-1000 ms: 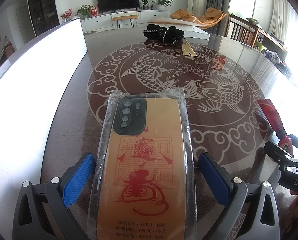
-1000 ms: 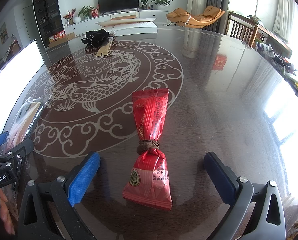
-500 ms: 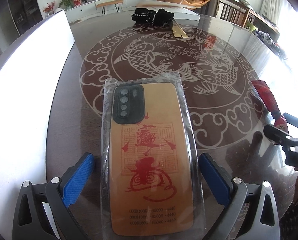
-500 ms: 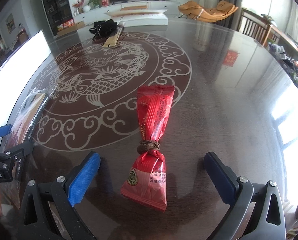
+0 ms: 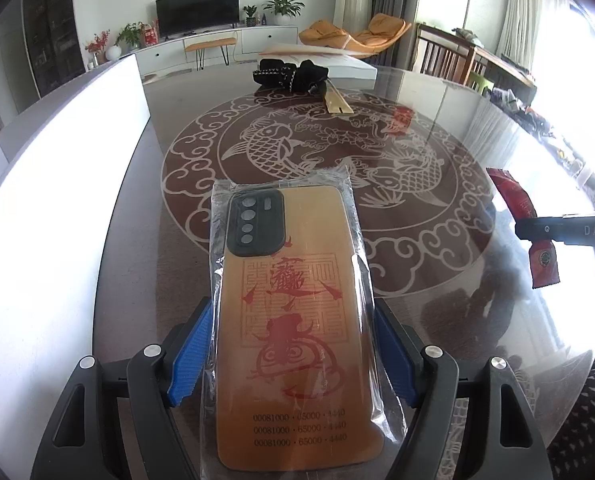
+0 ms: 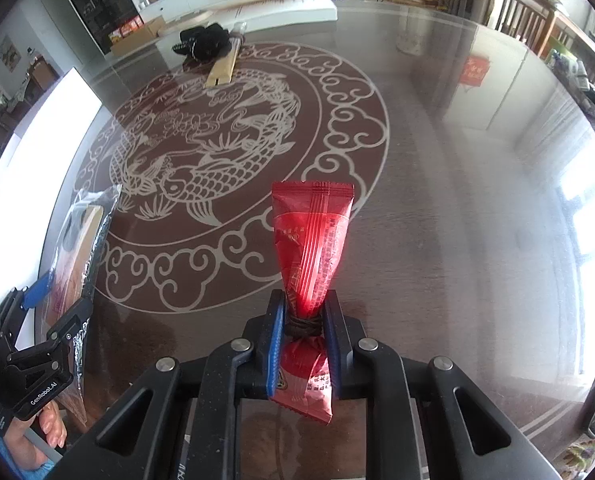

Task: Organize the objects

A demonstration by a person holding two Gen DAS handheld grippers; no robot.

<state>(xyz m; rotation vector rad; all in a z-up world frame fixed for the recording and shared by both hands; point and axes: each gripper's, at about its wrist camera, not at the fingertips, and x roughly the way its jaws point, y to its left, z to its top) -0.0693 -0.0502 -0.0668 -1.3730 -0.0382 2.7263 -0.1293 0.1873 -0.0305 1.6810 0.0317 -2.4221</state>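
Pinching: left tool (image 5: 293,354) on glossy bagged phone case (image 5: 287,320), right tool (image 6: 303,340) on crinkly red packet (image 6: 309,248).

My left jaws stand on either side of the bagged phone case (image 5: 293,320), which runs from 6 o'clock toward 12 over the desk (image 5: 449,320). At 3 o'clock from it hangs the snack packet (image 6: 311,248), my right jaws pinched on its tied neck, its wide end toward 12. Far off at 12 o'clock, near the desk's back edge, a bundle of cloth (image 5: 289,74) lies on the desk, with a flat strip (image 5: 337,101) just before it, touching. A board (image 5: 57,200) stands along the desk's edge at 9 o'clock.
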